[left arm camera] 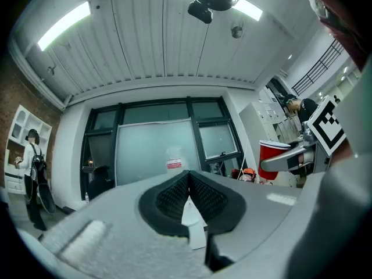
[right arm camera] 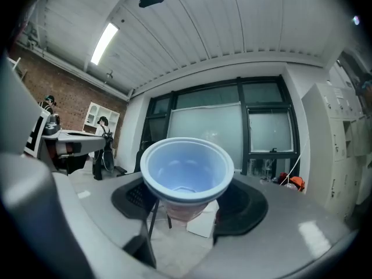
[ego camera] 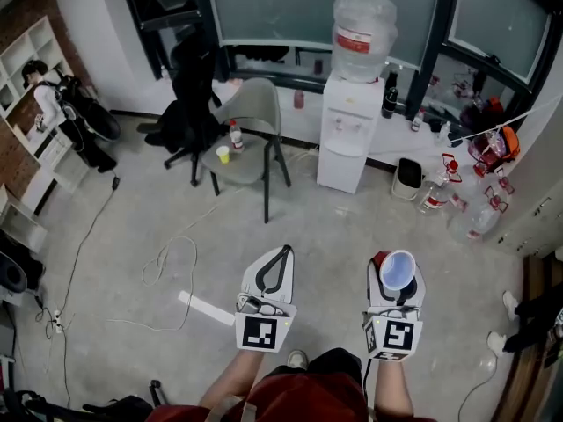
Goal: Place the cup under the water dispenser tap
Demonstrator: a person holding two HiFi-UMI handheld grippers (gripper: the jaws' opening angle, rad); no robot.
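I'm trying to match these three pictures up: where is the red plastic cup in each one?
Head view: the red plastic cup, lower right.
Left gripper view: the cup, far right, mid-height.
Right gripper view: the cup, dead centre, mouth towards camera.
Shared landmark: the dark-framed frosted window.

Left claw, jaws pressed together, nothing between them.
Dark-framed windows behind; a red cup at the right; a person stands far left.
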